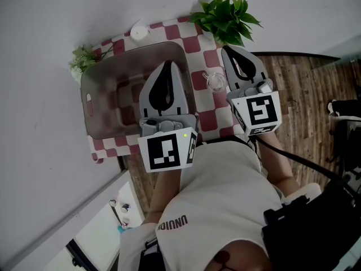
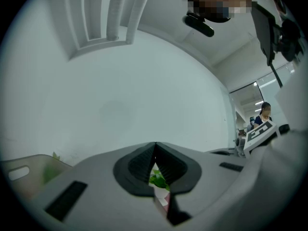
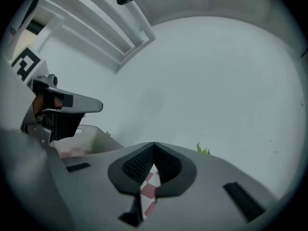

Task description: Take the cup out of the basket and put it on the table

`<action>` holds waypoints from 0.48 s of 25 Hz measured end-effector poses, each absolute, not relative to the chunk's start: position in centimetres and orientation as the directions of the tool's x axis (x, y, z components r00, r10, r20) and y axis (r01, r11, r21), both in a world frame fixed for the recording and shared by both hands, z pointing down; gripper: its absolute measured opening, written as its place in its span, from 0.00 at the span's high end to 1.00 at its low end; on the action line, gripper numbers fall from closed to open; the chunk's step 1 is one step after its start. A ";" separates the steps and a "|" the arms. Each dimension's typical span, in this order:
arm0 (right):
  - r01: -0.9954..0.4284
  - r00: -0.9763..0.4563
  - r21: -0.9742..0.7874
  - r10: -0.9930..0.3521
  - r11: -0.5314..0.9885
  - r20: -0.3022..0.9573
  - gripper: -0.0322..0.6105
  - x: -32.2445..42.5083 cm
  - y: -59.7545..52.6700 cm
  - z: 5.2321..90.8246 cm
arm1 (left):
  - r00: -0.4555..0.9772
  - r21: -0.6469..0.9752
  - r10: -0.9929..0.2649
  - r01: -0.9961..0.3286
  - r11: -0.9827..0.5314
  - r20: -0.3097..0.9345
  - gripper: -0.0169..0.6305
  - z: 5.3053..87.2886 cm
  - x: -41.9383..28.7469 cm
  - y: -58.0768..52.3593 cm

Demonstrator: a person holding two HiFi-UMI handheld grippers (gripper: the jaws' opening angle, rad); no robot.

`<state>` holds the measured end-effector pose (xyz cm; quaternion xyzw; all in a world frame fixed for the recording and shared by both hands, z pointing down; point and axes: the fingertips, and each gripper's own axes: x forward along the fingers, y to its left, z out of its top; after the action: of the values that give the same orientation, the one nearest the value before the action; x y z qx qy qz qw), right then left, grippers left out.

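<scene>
Table, checked cloth. Basket on its left half, no cup made out inside. Left gripper over the basket's right part, jaws closed tip to tip, empty. Right gripper over the cloth right of the basket, jaws likewise closed, empty. Cup, clear glass, stood upright on the cloth outside the basket, between the grippers, just left of the right one. Right hand nearer. Judged already set down.

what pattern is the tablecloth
The tablecloth is red-and-white checked; it shows best in the head view.
</scene>
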<state>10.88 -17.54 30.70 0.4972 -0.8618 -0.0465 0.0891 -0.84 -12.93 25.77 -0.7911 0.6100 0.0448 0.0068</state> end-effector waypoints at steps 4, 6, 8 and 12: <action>-0.850 -0.494 0.156 -0.864 0.503 0.096 0.93 10.9 -17.3 30.6 | 0.250 0.043 -0.965 -0.966 -0.254 -0.079 0.95 25.8 -0.8 -12.7; -0.850 -0.495 0.155 -0.864 0.504 0.095 0.93 10.8 -17.2 30.6 | 0.248 0.044 -0.965 -0.967 -0.252 -0.080 0.95 25.7 -0.9 -12.7; -0.848 -0.497 0.156 -0.862 0.507 0.099 0.93 10.7 -17.2 30.6 | 0.246 0.045 -0.966 -0.967 -0.250 -0.080 0.95 25.7 -1.0 -12.6; -0.846 -0.498 0.158 -0.861 0.509 0.105 0.93 10.7 -17.0 30.8 | 0.246 0.045 -0.966 -0.967 -0.250 -0.080 0.95 25.7 -1.0 -12.5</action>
<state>10.68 -17.04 30.78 0.4937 -0.8644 -0.0426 0.0851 -0.97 -12.48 25.68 -0.7891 0.6125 0.0454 0.0069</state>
